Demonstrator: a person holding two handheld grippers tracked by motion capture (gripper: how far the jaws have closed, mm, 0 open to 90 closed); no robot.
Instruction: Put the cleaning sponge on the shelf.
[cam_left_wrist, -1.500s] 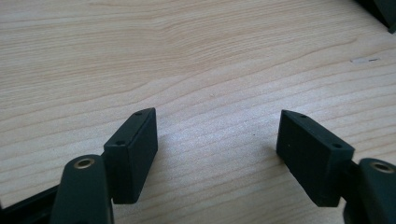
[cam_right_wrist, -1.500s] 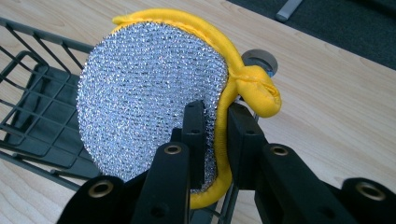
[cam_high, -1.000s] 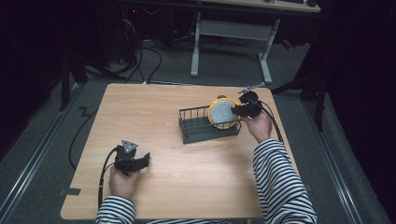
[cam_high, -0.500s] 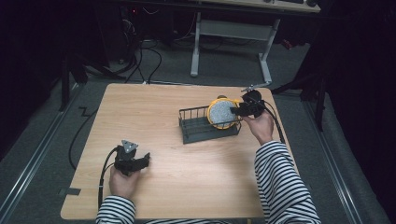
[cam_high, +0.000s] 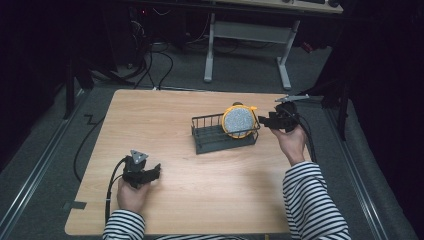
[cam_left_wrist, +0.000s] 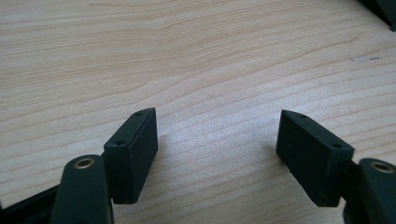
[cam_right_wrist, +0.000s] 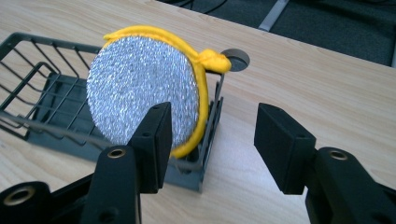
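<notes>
A round scouring pad (cam_high: 239, 120) with a silver face and yellow rim stands on edge at the right end of a dark wire rack (cam_high: 210, 140) on the wooden table. My right gripper (cam_high: 263, 121) hovers just right of it, open. Its jaws have just been opening, and nothing is between them. In the right gripper view the pad (cam_right_wrist: 140, 93) leans in the rack (cam_right_wrist: 37, 116), beyond and left of the right gripper (cam_right_wrist: 212, 126). My left gripper (cam_high: 156, 171) rests low at the table's front left. Its jaws stand open over bare wood in the left gripper view (cam_left_wrist: 217, 135).
A round cable hole (cam_right_wrist: 236, 57) sits in the tabletop behind the rack. Bare wood (cam_high: 200, 200) stretches between the two hands. Beyond the far edge, a white desk frame (cam_high: 250, 35) and cables stand on the dark floor.
My right gripper has let go of the scouring pad, opened, and drawn back to the right and slightly up. The pad stays standing in the rack. The left hand has not moved.
</notes>
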